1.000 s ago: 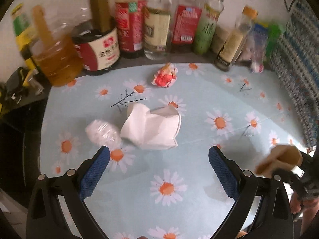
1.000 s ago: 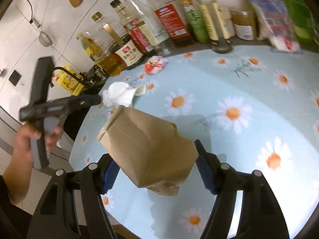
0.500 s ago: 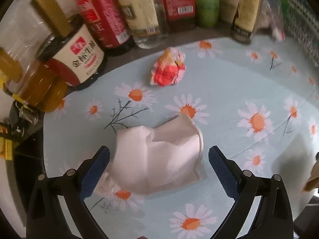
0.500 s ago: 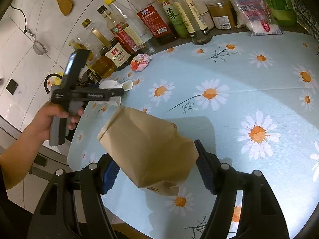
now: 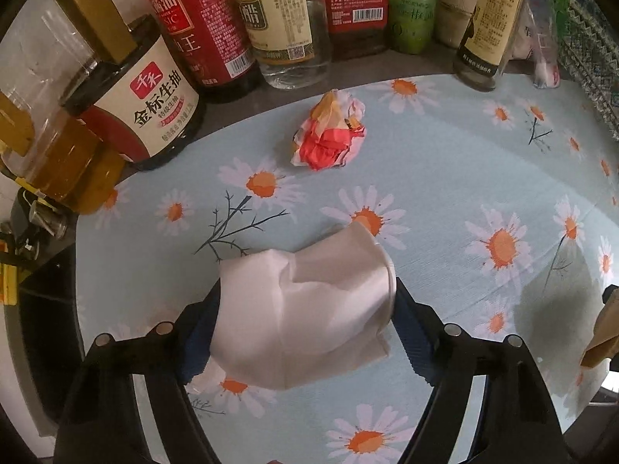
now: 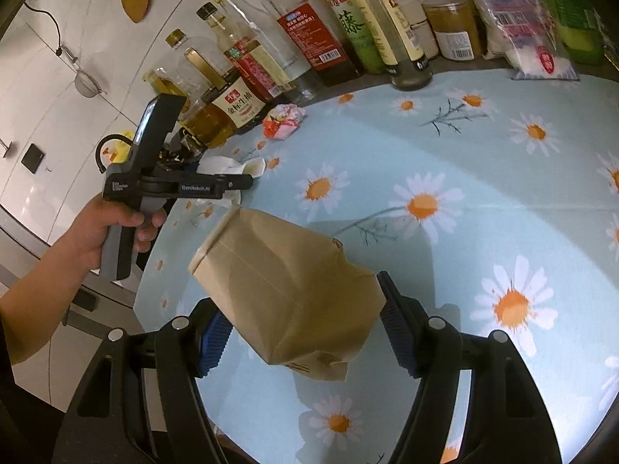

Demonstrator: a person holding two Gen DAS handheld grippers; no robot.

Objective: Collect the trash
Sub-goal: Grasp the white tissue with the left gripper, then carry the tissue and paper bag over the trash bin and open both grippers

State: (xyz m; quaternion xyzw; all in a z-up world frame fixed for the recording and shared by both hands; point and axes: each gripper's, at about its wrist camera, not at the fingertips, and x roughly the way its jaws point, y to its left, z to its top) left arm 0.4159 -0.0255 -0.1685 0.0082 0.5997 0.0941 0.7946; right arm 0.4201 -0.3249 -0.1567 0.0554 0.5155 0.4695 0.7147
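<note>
Left hand-held gripper (image 5: 303, 332), lower centre of frame, clamped on crushed white paper cup (image 5: 309, 305) low over the counter (image 5: 445, 162). Right hand-held gripper (image 6: 300, 332) clamped on brown paper bag (image 6: 286, 290), mouth toward upper left. Tip: squeeze lightly, lift cup straight up, bring to bag mouth. Red wrapper (image 5: 329, 135) awaits, upper centre, nr bottles.

Worktop (image 5: 445, 193) under pale-blue daisy cloth. On cloth: crumpled red-white wrapper (image 5: 329, 137), crushed white paper cup (image 5: 305, 309). Row of sauce bottles (image 5: 216, 27) along back edge.
</note>
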